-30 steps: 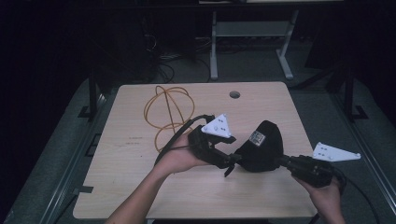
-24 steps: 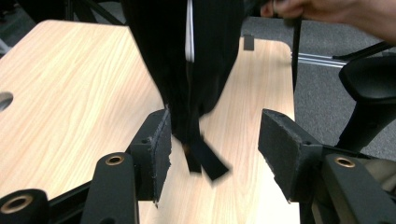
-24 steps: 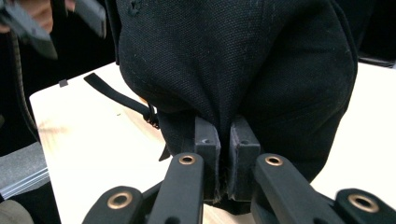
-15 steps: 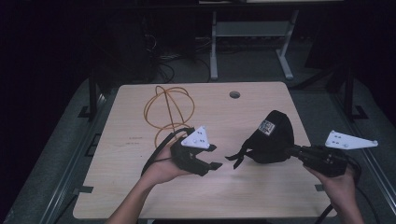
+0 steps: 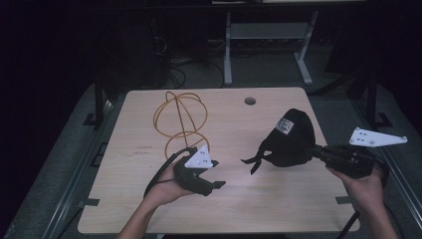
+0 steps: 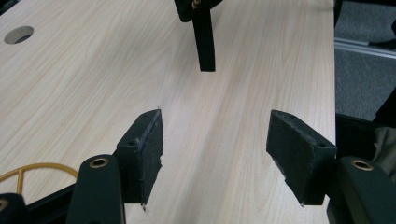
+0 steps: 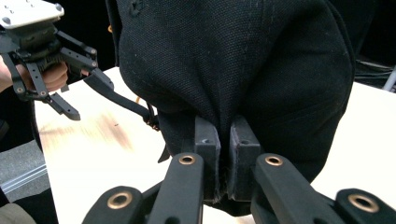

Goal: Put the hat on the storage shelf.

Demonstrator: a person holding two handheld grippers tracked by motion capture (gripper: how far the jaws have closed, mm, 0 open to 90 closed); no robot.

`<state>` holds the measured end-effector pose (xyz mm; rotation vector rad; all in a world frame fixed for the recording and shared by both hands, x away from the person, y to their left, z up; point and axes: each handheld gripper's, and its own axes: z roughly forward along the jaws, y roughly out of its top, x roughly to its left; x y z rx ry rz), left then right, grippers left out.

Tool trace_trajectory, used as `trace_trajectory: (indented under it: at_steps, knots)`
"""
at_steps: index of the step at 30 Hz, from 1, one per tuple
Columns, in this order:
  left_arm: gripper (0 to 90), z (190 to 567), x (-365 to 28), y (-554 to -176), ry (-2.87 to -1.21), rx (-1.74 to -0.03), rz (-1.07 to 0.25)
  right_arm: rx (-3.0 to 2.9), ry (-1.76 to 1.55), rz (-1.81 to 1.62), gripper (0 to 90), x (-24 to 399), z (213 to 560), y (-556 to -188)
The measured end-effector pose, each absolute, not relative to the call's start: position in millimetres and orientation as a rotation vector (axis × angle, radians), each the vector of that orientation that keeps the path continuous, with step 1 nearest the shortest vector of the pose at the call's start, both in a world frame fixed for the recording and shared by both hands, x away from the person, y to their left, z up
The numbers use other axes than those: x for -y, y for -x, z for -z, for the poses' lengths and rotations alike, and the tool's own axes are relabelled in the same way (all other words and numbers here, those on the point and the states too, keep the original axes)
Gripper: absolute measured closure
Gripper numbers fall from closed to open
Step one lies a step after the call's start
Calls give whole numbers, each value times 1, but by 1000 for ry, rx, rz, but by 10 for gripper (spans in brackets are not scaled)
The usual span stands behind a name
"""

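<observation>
Right gripper view: cap (image 7: 233, 60) pinched in right claw (image 7: 224, 149)

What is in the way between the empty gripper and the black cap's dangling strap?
Nothing visible. The left gripper is open with only bare table ahead, and the strap hangs just beyond its jaws. The right gripper pinches the black cap above the table.

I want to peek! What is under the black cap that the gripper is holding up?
Under the black cap lies bare wooden table; its straps dangle above it. The cap's inside is hidden by its own fabric.
</observation>
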<state>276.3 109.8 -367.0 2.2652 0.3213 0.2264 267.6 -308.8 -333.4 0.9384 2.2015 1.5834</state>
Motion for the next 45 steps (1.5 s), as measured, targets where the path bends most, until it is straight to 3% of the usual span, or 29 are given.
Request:
trace_trajectory:
  at_steps: [17,45]
  knots:
    - [344,384,-128,-265,-2241,-326,-298,-2226,-869,-1610,844,284,299,-286]
    - [312,393,-132,-265,-2256,-344,-284,-2301,-712,-1660,843,222,251,-330]
